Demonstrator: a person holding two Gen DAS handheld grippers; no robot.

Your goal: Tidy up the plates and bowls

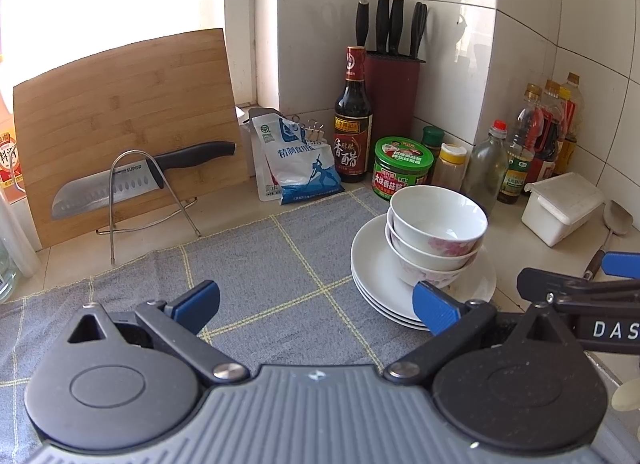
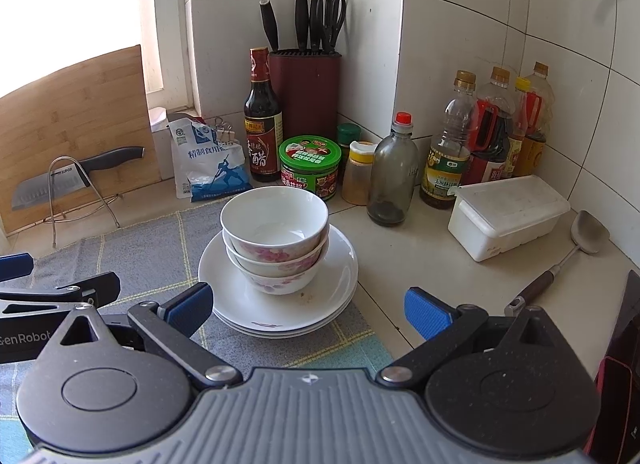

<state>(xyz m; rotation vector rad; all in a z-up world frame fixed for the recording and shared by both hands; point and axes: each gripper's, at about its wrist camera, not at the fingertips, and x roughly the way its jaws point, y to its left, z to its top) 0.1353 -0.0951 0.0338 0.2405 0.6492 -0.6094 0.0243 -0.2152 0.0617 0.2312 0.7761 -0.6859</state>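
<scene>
Your three nested bowls sit on a stack of white plates, and the whole pile rests at the right edge of the grey cloth on the table, in front of the sauce bottles and the green-lidded jar.

Your right claw has its jaws spread wide and holds nothing. The pile lies straight ahead of it, almost centred between the blue fingertips, with the near plate rim just past the left one. Your left claw is also wide open and empty, but it faces bare cloth; the pile sits off to its right, so that the right fingertip overlaps the plate edge in that view (whether it touches, I cannot tell).

So the right hand looks the nearer and better lined up. The stack's axis is upright, and the bowls lean slightly, the top one shifted away from the bottom one. If you take the bowls next, I judge you should come in level and close across the rim rather than push the pile from the side.
</scene>
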